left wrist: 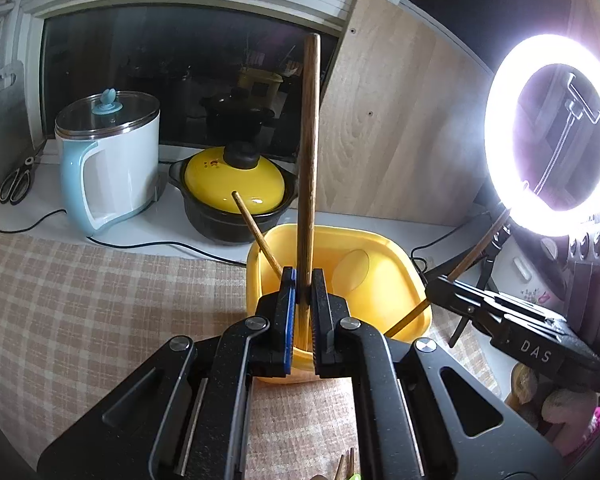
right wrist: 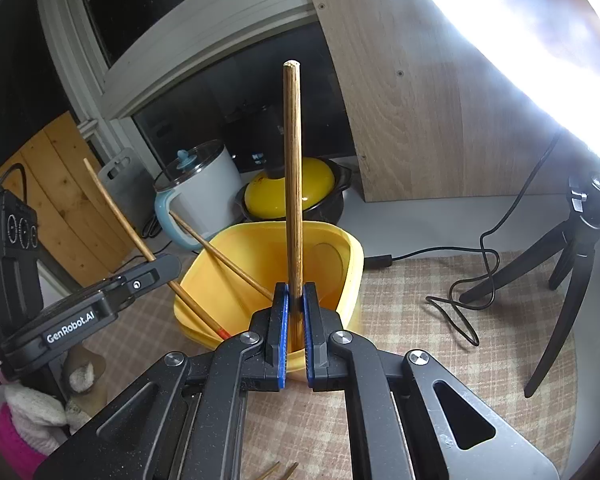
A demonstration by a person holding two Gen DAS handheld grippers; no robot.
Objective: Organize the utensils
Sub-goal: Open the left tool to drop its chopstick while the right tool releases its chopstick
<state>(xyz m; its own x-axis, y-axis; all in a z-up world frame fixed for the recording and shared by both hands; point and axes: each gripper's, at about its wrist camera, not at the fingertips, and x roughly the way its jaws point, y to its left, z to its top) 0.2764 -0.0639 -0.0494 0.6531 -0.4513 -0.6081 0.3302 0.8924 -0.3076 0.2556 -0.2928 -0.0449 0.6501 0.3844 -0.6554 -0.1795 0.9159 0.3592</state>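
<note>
Left hand-held gripper [left wrist: 303, 312] pinching round wooden chopstick [left wrist: 309, 152], glossy yellow tub [left wrist: 400, 256]

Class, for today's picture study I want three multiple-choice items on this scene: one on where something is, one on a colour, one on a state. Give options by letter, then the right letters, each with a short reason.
1. Where is the loose chopstick?
A. leaning in the yellow tub
B. on the kettle lid
C. inside the clay pot

2. What colour is the clay pot's lid?
A. blue
B. yellow
C. white

3. How does the left gripper stand?
A. wide open, nothing in it
B. shut on a chopstick
C. shut on a cable

Answers:
1 A: its lower end sits inside the yellow tub and it rests on the rim.
2 B: the lid is yellow with a black knob.
3 B: the jaws pinch the held chopstick, which stands upright over the tub.
</note>
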